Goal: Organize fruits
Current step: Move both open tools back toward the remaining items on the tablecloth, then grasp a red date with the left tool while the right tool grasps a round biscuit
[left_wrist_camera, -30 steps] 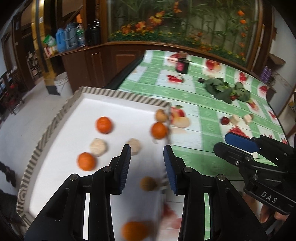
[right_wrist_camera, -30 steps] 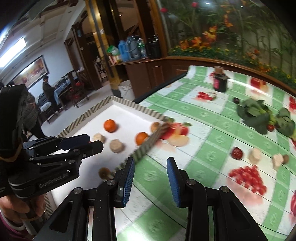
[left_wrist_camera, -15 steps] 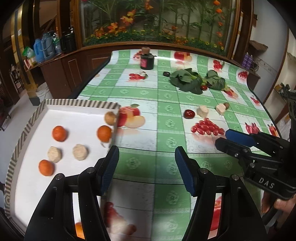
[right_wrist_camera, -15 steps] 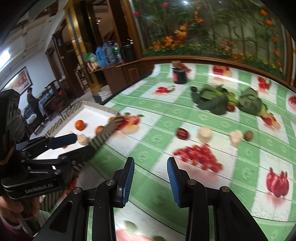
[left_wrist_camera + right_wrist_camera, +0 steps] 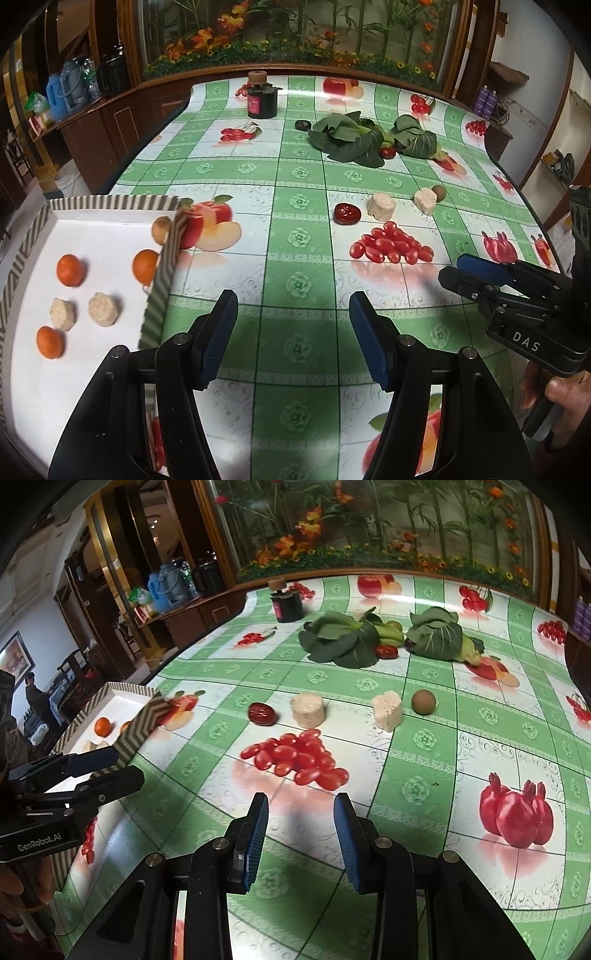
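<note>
Both the left gripper [image 5: 291, 334] and the right gripper [image 5: 300, 840] are held over the tablecloth [image 5: 295, 284] with jaws apart, nothing between them. Oranges [image 5: 69, 270] lie in the striped tray [image 5: 110, 203]; a red date [image 5: 261, 713] lies beyond the right gripper.

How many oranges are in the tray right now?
3 in the tray: one orange at its left, one against its right wall, one nearest the camera. The fingers may hide more.
</note>
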Tool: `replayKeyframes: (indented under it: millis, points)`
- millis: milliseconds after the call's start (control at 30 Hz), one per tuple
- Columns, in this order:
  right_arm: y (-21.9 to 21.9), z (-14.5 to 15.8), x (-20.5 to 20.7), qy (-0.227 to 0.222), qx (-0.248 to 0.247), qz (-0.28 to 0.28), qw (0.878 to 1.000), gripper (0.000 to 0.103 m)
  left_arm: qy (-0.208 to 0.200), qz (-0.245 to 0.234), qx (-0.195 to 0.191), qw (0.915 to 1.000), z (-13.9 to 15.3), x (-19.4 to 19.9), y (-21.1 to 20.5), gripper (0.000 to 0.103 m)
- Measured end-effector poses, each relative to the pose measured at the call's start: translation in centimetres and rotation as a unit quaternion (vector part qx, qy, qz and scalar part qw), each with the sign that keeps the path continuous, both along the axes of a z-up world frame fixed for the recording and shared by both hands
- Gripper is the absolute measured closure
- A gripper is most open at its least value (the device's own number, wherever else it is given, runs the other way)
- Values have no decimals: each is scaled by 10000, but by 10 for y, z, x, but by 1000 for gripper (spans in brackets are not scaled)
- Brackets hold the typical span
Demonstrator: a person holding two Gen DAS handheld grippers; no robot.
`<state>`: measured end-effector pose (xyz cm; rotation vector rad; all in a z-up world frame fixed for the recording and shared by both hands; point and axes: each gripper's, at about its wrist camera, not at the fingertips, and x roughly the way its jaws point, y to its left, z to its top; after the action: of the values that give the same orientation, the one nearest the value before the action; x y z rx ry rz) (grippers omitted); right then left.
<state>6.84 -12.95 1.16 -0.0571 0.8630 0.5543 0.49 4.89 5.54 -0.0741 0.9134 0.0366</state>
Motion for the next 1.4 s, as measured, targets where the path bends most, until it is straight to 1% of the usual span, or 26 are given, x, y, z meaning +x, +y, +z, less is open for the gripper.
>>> replayKeyframes:
  millis: [133, 300, 467, 633, 700, 733, 800, 833, 900, 1000, 1200, 1333, 1400]
  points:
    - [2, -3, 10, 46, -108, 10, 9999, 67, 93, -34, -46, 9999, -4, 11, -5, 40]
    - [9, -3, 28, 74, -105, 94, 9999, 66, 177, -13, -112, 9998, -8, 28, -10, 40]
    - [24, -4, 55, 140, -84, 286, 9995, 65, 189, 59, -126, 9997, -8, 38, -10, 40]
    - [44, -11, 81, 154, -241, 457, 9985, 65, 232, 108, -131, 9996, -9, 51, -9, 40]
    - [49, -15, 89, 118, -303, 496, 9982, 65, 240, 122, -122, 9996, -10, 56, -9, 40]
    - [51, -16, 91, 25, -292, 528, 9982, 65, 257, 136, -115, 9995, -12, 60, -9, 40]
    - [50, -18, 95, -67, -277, 529, 9982, 69, 285, 150, -130, 9994, -13, 65, -10, 40]
    - [49, -18, 96, -82, -259, 500, 9984, 74, 298, 169, -150, 9993, -15, 69, -10, 40]
    - [44, -17, 97, -31, -196, 483, 9986, 74, 315, 170, -202, 9992, -16, 74, -12, 40]
    - [35, -14, 89, -46, -265, 448, 9986, 74, 346, 144, -271, 9989, -19, 84, -17, 40]
    - [8, -6, 76, -13, -58, 196, 9998, 74, 432, 95, -341, 9984, -28, 106, -24, 40]
    - [1, -6, 73, -6, 14, 173, 9998, 74, 419, 16, -290, 9987, -33, 115, -27, 40]
    - [1, -6, 73, -19, 78, 187, 9998, 74, 403, -24, -311, 9987, -36, 118, -27, 44]
